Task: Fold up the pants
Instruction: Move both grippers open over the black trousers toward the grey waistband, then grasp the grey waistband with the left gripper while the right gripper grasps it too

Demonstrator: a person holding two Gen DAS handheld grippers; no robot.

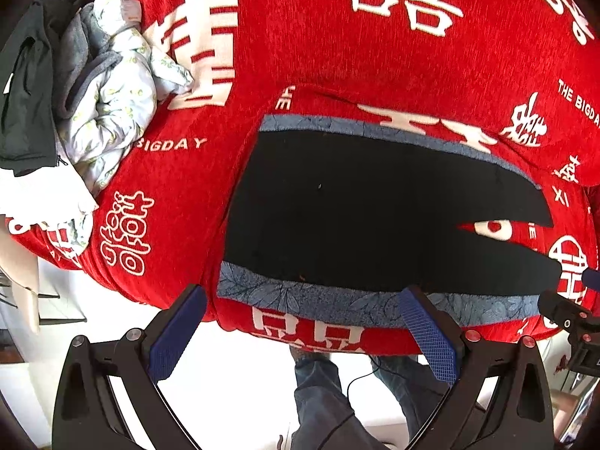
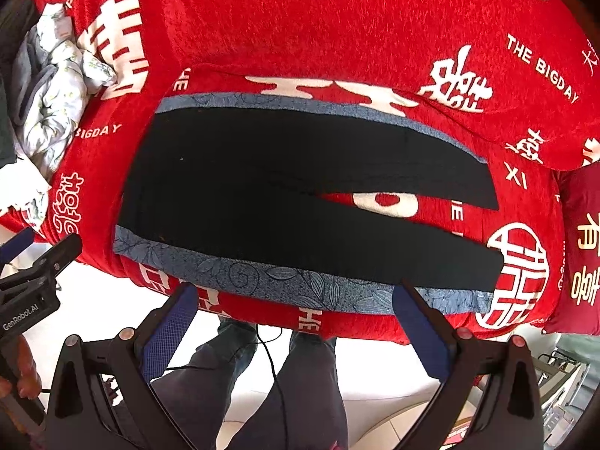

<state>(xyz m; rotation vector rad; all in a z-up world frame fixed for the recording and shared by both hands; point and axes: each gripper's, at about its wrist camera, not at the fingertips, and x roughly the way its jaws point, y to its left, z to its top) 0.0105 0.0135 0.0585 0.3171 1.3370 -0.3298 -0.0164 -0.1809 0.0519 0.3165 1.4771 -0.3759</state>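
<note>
Black pants with blue patterned side bands lie flat on the red bedspread, waist to the left, the two legs splitting toward the right. My left gripper hovers open over the near blue band at the bed's front edge, nothing between its blue pads. My right gripper is likewise open above the near band, further right along the leg. Each gripper shows at the edge of the other's view: the right gripper's body, the left gripper's body.
A pile of pale printed and grey clothes with a dark garment sits at the bed's left. A red cushion lies at the right. The person's legs and a black cable stand below the bed edge on a white floor.
</note>
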